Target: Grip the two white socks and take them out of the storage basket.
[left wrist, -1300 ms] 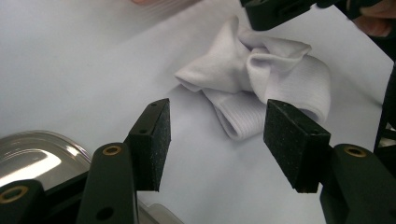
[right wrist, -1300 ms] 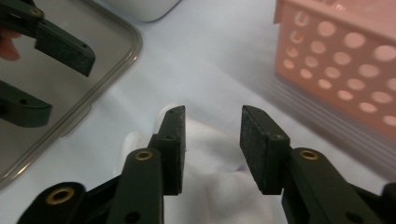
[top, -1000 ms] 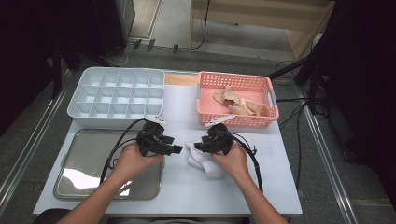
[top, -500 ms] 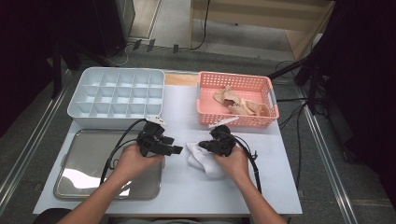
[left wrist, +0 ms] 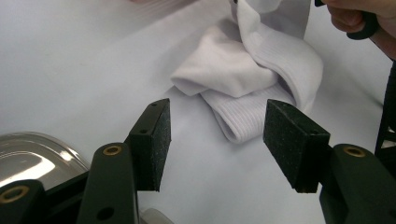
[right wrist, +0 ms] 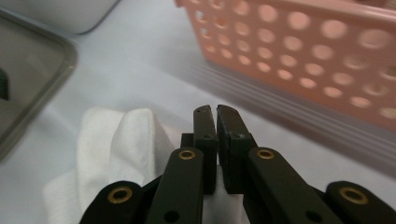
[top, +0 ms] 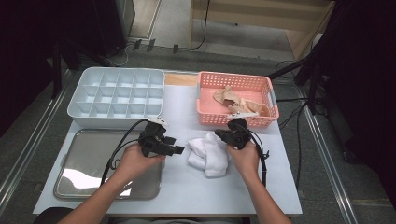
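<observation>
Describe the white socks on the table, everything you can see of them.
The white socks are soft ribbed knit, bunched in a loose folded heap on the white table between the two grippers. The right gripper is shut on a fold, lifting it. The left gripper stands open just short of them.

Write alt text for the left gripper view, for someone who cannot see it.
Two open black jaws of the left gripper frame a bunched pair of white socks lying just beyond them on a white table, with nothing between the pads. A fold of sock rises out of the top edge beside a hand at top right, and a metal tray corner shows at lower left.
</observation>
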Available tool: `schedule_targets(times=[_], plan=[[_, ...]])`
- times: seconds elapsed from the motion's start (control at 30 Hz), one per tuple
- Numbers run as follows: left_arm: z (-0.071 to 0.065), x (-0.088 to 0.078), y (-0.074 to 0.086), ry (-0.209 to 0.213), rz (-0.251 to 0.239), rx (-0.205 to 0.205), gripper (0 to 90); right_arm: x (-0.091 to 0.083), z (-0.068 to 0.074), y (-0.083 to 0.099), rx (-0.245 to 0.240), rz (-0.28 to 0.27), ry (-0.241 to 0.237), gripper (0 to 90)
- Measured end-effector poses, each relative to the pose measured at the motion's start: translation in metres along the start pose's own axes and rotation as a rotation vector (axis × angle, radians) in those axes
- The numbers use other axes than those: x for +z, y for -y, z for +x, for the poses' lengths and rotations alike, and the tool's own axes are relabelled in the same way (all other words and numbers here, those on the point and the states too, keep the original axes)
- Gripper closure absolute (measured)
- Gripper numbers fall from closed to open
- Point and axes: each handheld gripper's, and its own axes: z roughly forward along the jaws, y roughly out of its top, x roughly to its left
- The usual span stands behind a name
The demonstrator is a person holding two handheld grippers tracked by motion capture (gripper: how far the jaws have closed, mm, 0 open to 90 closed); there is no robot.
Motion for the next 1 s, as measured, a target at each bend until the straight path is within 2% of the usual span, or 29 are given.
schedule_targets(times=[0.13,0.23,0.3,0.33,0.37,0.43,0.47,0.5,0.57,0.6,0.67,0.73,0.77,0.87,0.9,0.93,0.97,1.0], plan=[[-0.003,0.005,0.0,0.01,0.012,0.005,42.9,-0.004,-0.009,0.005,0.007,0.015,0.045,87.8],[-0.005,0.011,0.001,0.009,0.027,0.014,43.0,-0.01,-0.017,0.009,0.029,0.022,0.067,87.8],[-0.006,0.019,0.002,0.028,0.029,0.001,43.2,-0.016,-0.024,0.016,0.041,0.03,0.087,87.2],[-0.006,0.019,0.002,0.028,0.029,0.001,43.3,-0.016,-0.024,0.016,0.041,0.03,0.087,87.2],[-0.006,0.022,0.002,0.032,0.034,-0.002,43.3,-0.019,-0.027,0.02,0.055,0.021,0.078,81.7],[-0.006,0.024,0.002,0.03,0.035,-0.002,43.3,-0.02,-0.027,0.02,0.058,0.017,0.069,79.4],[-0.006,0.024,0.002,0.029,0.036,-0.003,43.3,-0.023,-0.026,0.02,0.041,0.01,0.07,73.7],[-0.007,0.024,0.002,0.029,0.037,-0.002,43.3,-0.026,-0.024,0.02,0.044,-0.002,0.068,72.0],[-0.007,0.024,0.001,0.027,0.029,-0.005,43.3,-0.029,-0.023,0.019,0.044,-0.019,0.064,71.6],[-0.007,0.023,0.001,0.027,0.026,-0.004,43.4,-0.038,-0.021,0.016,0.041,-0.046,0.058,70.9],[-0.006,0.021,0.0,0.025,0.021,0.002,43.4,-0.043,-0.019,0.015,0.046,-0.058,0.051,70.6],[-0.006,0.018,0.0,0.021,0.012,-0.003,43.4,-0.056,-0.011,0.009,0.028,-0.087,0.036,70.6],[-0.006,0.018,0.0,0.021,0.012,-0.003,43.3,-0.056,-0.011,0.009,0.028,-0.087,0.036,70.6],[-0.005,0.016,0.0,0.014,0.013,-0.001,43.3,-0.055,0.007,0.01,-0.011,-0.065,-0.007,70.6],[-0.005,0.015,0.0,0.015,0.017,0.002,43.3,-0.055,0.007,0.01,-0.011,-0.065,-0.007,70.6],[-0.005,0.014,0.0,0.009,0.015,0.003,43.3,-0.048,0.017,0.012,-0.031,-0.044,-0.028,70.6],[-0.005,0.014,0.0,0.009,0.015,0.003,43.3,-0.048,0.017,0.012,-0.031,-0.044,-0.028,70.6],[-0.005,0.013,0.0,0.01,0.017,0.006,43.3,-0.042,0.023,0.013,-0.051,-0.033,-0.042,69.5]])
